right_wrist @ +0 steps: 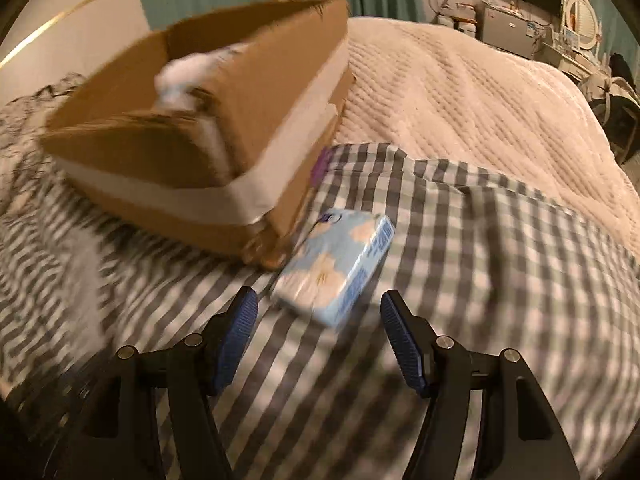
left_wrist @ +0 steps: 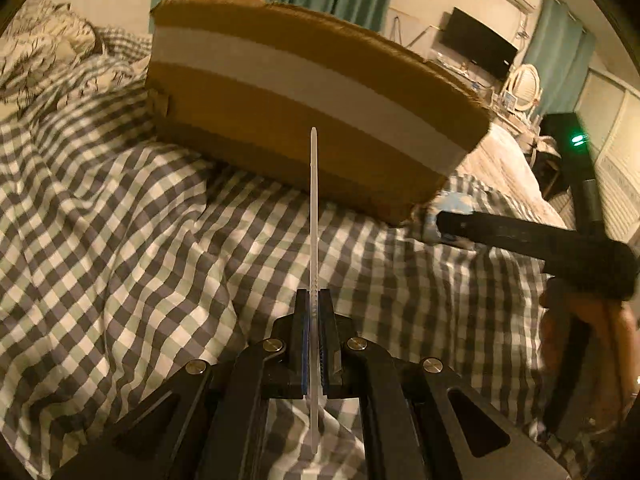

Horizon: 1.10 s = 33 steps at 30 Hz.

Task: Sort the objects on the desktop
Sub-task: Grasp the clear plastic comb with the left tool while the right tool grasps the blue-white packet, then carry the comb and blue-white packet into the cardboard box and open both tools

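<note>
Left gripper (left_wrist: pixel 316 300), low centre of its frame, pinches a white strip (left_wrist: pixel 313 208) aimed at the box (left_wrist: pixel 304 92) above. Right gripper (right_wrist: pixel 318 320) gapes around the tissue pack (right_wrist: pixel 336 264) mid-frame, beside the box; closing looks next.

The left gripper (left_wrist: pixel 316 300) is seen at the lower centre of its own view with its jaws pressed together on a thin white strip (left_wrist: pixel 314 216). The right gripper (right_wrist: pixel 318 312) is held at the bottom of its view with the blue pads (right_wrist: pixel 400 338) spread wide apart and nothing between them. In the left view, it is seen at the right edge as a dark finger reaching toward the centre.
</note>
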Each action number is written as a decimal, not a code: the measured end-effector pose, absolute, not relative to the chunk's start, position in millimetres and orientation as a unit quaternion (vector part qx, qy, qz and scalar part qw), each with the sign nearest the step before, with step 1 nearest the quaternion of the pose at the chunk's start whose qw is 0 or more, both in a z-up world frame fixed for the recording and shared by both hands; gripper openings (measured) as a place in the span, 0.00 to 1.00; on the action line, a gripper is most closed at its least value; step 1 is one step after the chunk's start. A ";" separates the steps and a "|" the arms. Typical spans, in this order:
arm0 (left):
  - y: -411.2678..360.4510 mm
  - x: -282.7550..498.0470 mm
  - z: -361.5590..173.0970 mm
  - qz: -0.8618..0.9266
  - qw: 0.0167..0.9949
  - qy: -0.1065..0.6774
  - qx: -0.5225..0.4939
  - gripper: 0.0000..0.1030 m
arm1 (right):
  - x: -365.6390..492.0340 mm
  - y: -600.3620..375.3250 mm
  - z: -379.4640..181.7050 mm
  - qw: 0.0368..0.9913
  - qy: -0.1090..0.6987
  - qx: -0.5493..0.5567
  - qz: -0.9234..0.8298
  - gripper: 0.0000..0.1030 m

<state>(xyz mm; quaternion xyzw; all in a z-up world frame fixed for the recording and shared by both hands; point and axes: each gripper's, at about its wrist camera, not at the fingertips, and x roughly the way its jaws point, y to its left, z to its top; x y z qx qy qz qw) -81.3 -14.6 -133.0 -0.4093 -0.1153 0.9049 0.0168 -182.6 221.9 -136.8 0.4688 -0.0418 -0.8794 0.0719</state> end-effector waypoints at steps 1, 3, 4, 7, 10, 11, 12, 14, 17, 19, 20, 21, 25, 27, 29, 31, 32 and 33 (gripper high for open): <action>-15.6 -82.8 -136.2 0.903 0.019 -0.119 -0.413 0.03 | -188.9 221.0 -143.8 0.069 -0.044 0.473 -0.877 0.62; -17.5 -85.9 -142.3 0.900 0.019 -0.124 -0.418 0.03 | -195.1 219.6 -151.8 0.071 -0.047 0.470 -0.879 0.57; -18.0 -86.6 -145.3 0.898 0.020 -0.125 -0.420 0.03 | -197.1 218.7 -155.3 0.075 -0.045 0.469 -0.879 0.56; -15.4 -89.2 -150.0 0.895 0.020 -0.121 -0.429 0.03 | -192.3 219.0 -158.9 0.090 -0.040 0.457 -0.884 0.43; -13.6 -87.5 -148.9 0.896 0.022 -0.117 -0.428 0.03 | -179.8 225.3 -154.5 0.107 -0.055 0.446 -0.887 0.32; -13.7 -86.4 -148.1 0.897 0.022 -0.118 -0.426 0.03 | -174.3 227.6 -152.2 0.110 -0.057 0.444 -0.887 0.31; -13.3 -84.9 -146.6 0.897 0.023 -0.118 -0.425 0.03 | -167.7 229.6 -149.6 0.112 -0.059 0.442 -0.888 0.30; -12.7 -81.7 -143.5 0.898 0.026 -0.119 -0.423 0.04 | -155.8 231.2 -145.5 0.117 -0.053 0.447 -0.885 0.29; -7.7 -70.1 -134.2 0.899 0.033 -0.123 -0.420 0.03 | -129.6 233.5 -132.2 0.124 -0.049 0.453 -0.881 0.29; -4.7 -58.4 -125.4 0.900 0.038 -0.121 -0.416 0.04 | -116.7 230.6 -123.6 0.130 -0.047 0.459 -0.877 0.29; -4.0 -54.6 -121.8 0.902 0.041 -0.120 -0.414 0.04 | -106.7 230.4 -116.7 0.132 -0.042 0.459 -0.877 0.29; -2.4 -47.3 -114.7 0.904 0.044 -0.116 -0.410 0.03 | -94.9 228.5 -108.2 0.136 -0.036 0.459 -0.877 0.29; -2.6 -35.8 -89.3 0.907 0.055 -0.116 -0.400 0.03 | -68.5 226.4 -79.4 0.152 -0.028 0.451 -0.879 0.29; -2.1 -33.1 -70.8 0.912 0.057 -0.116 -0.389 0.04 | -59.6 223.6 -57.0 0.157 -0.027 0.440 -0.884 0.29; -1.5 -32.6 -43.2 0.922 0.054 -0.109 -0.367 0.03 | -53.9 221.4 -34.6 0.163 -0.024 0.424 -0.891 0.29; -5.1 -39.0 -16.6 0.930 0.053 -0.100 -0.350 0.04 | -57.1 219.5 -10.4 0.169 -0.021 0.409 -0.896 0.29; -6.6 -40.5 -6.8 0.933 0.050 -0.095 -0.343 0.04 | -60.8 219.0 0.7 0.171 -0.022 0.400 -0.900 0.29; -8.2 -47.0 10.0 0.938 0.046 -0.087 -0.332 0.04 | -64.6 216.7 13.0 0.175 -0.024 0.390 -0.904 0.29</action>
